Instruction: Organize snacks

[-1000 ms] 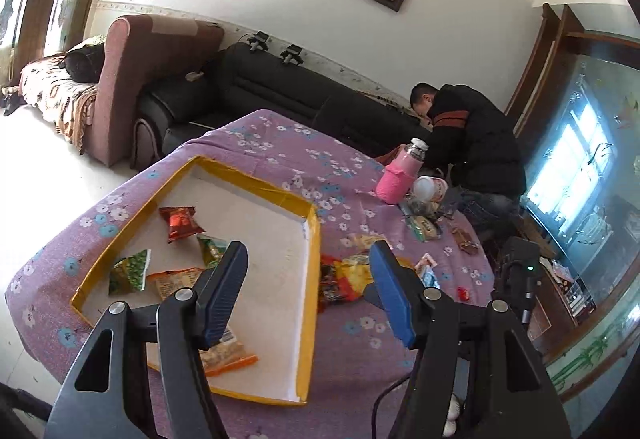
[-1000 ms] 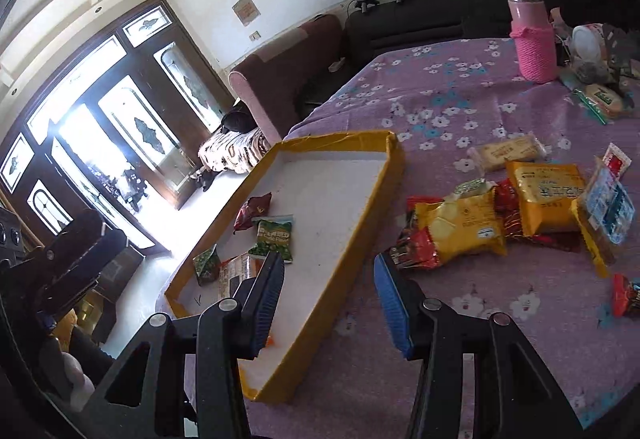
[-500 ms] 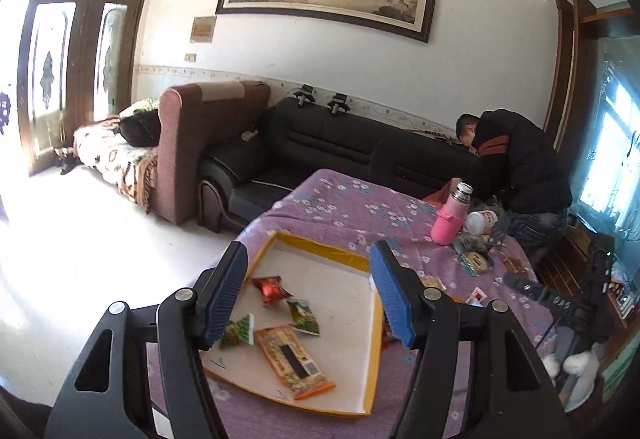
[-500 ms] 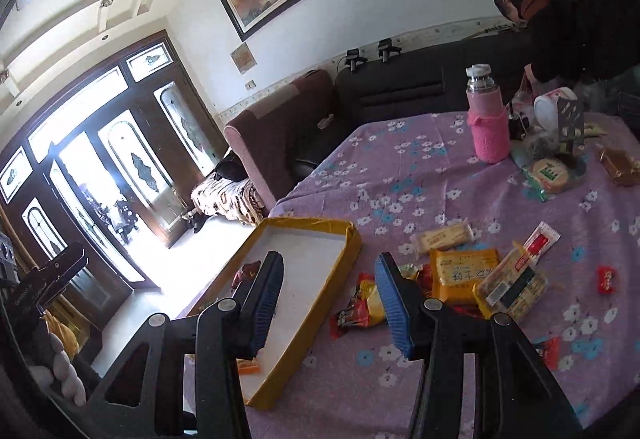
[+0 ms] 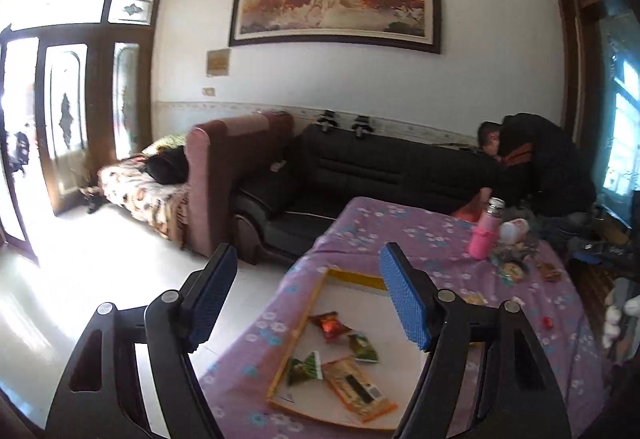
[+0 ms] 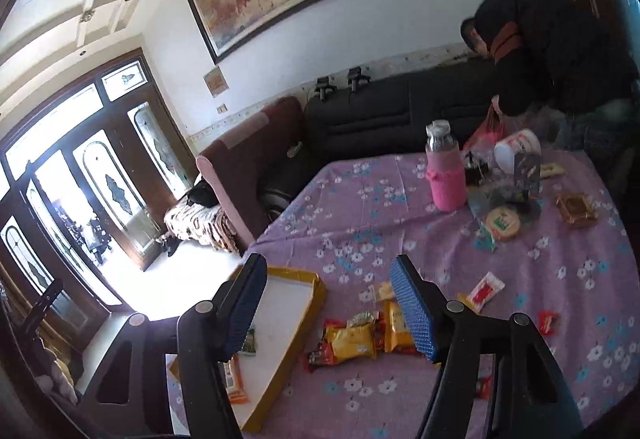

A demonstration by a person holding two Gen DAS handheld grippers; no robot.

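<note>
A shallow yellow-rimmed tray [image 5: 298, 335] [image 6: 298, 331] lies on the purple flowered table. It holds a red packet [image 5: 331, 325], two green packets [image 5: 362, 348] and an orange wafer pack [image 5: 358, 391]. Beside the tray lies a pile of loose snacks with a yellow packet [image 6: 355, 344] on top. More small packets [image 6: 486, 289] lie scattered to the right. My left gripper [image 5: 310, 299] is open and empty, high above the tray's left side. My right gripper [image 6: 330, 303] is open and empty, high above the tray's right rim and the pile.
A pink flask [image 6: 445, 171], a white cup [image 6: 516, 151], a round biscuit pack [image 6: 503, 224] and a brown box [image 6: 576, 209] stand at the table's far end. A person in black [image 6: 556, 47] bends there. Sofas [image 5: 380, 171] stand behind the table.
Both grippers have risen and pulled back from the table, so tray and snacks look smaller and lower. Both stay open and empty. The snacks have not moved.
</note>
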